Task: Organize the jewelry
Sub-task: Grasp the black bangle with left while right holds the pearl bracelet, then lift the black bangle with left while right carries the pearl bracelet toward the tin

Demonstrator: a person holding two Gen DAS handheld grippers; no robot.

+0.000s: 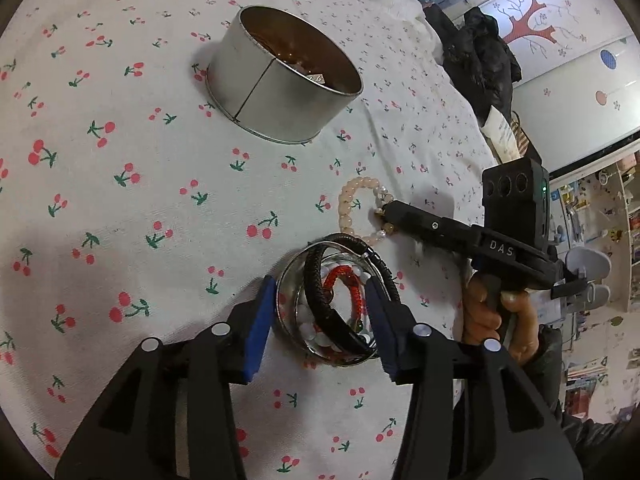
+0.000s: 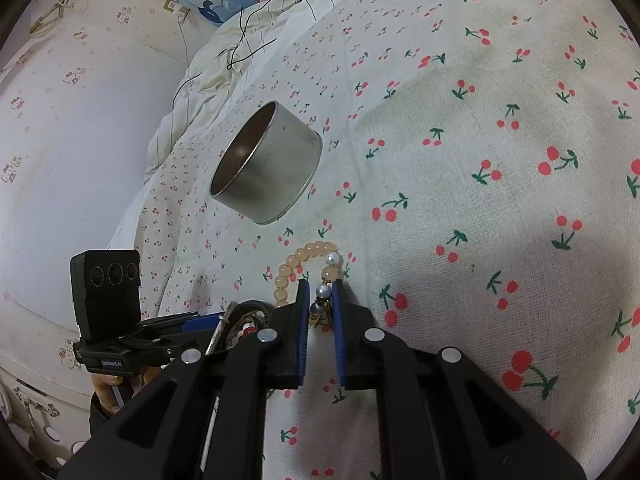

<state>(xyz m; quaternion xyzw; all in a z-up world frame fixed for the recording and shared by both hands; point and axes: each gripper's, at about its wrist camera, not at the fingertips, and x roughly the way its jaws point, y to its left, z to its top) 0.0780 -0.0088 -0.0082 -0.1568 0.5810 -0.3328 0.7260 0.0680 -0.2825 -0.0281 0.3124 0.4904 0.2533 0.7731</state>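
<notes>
The right gripper (image 2: pixel 319 308) had its jaws nearly closed on the peach bead bracelet (image 2: pixel 298 260), which lay on the cherry-print cloth (image 2: pixel 460 160). The left gripper (image 1: pixel 320 320) had its jaws wide apart, straddling the glass dish (image 1: pixel 288 320) of bracelets. "DAS" was legible on the right gripper. The round tin (image 1: pixel 276 96) stood well apart.

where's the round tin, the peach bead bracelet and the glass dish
round tin (image 1: pixel 276 100): left wrist view, outer side wall
peach bead bracelet (image 2: pixel 316 247): right wrist view, top arc of beads
glass dish (image 1: pixel 289 322): left wrist view, left rim
</notes>
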